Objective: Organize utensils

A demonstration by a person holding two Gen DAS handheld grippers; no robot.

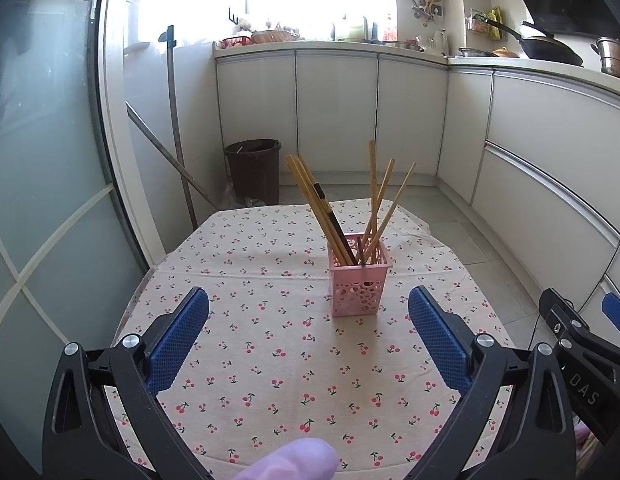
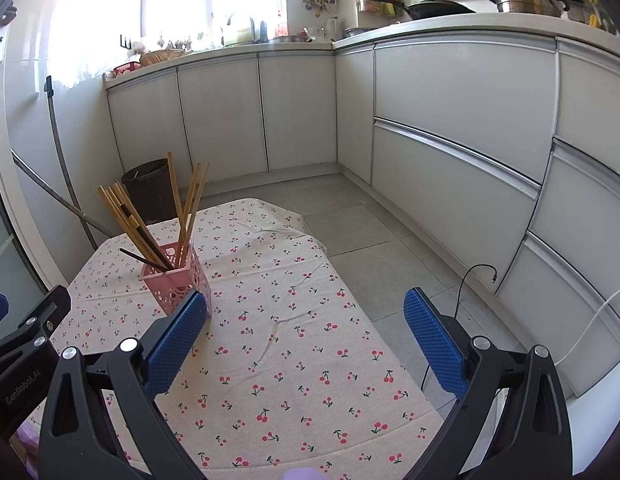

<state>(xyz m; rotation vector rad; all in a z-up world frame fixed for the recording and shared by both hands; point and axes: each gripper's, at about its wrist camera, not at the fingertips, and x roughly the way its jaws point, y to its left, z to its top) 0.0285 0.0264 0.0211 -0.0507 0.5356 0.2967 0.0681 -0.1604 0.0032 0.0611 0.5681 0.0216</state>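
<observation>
A pink perforated holder (image 1: 358,280) stands upright on the cherry-print tablecloth (image 1: 269,360), with several wooden chopsticks (image 1: 314,204) and a dark one leaning in it. My left gripper (image 1: 307,312) is open and empty, just short of the holder. In the right wrist view the holder (image 2: 177,280) with its chopsticks (image 2: 129,220) sits at the left, behind my left finger pad (image 2: 173,344). My right gripper (image 2: 305,316) is open and empty over the cloth (image 2: 293,360). The right gripper's body shows at the left view's right edge (image 1: 582,344).
White kitchen cabinets (image 2: 450,120) wrap the back and right. A dark bin (image 1: 253,170) and a mop handle (image 1: 175,128) stand behind the table. A glass door (image 1: 37,200) is at the left. A black cable (image 2: 470,280) lies on the tiled floor.
</observation>
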